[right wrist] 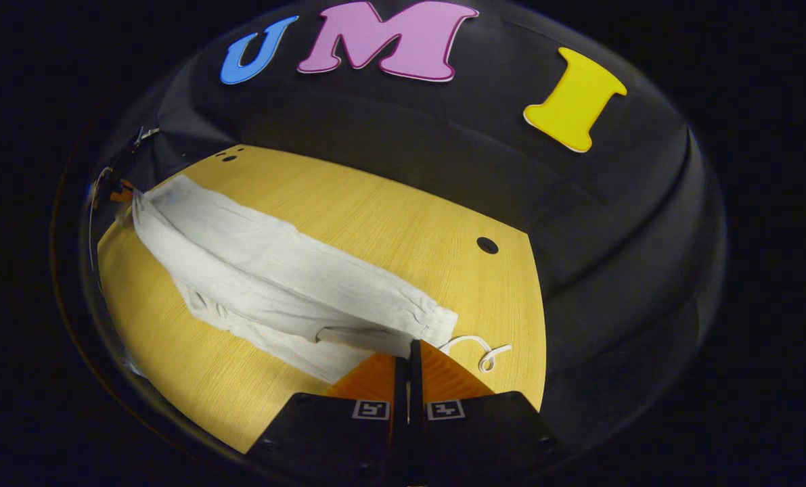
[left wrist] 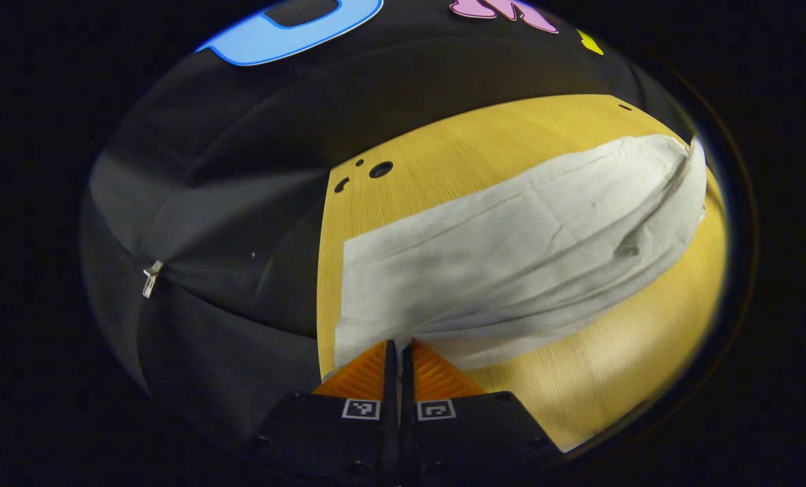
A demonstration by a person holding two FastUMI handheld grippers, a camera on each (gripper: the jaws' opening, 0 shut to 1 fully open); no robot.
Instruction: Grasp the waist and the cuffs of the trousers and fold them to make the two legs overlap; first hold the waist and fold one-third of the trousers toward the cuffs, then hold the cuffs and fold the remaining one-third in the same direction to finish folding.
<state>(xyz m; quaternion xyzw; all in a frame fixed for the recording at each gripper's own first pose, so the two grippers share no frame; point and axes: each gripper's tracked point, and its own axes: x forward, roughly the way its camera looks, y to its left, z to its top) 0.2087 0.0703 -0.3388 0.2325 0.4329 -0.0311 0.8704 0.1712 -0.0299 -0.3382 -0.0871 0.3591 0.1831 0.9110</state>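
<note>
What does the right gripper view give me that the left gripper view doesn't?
Right gripper view alone: the waist end of the trousers, with its gathered band and a loose drawstring lying on the table, just ahead of the right claw; far off at the cuff end, a bit of the other claw.

Left gripper view alone: the cuff end close up, the left claw pinched on the fabric edge, and a zipper pull on the wall.

Both: pale trousers stretched lengthwise on the yellow wood table, each claw closed at one end.
</note>
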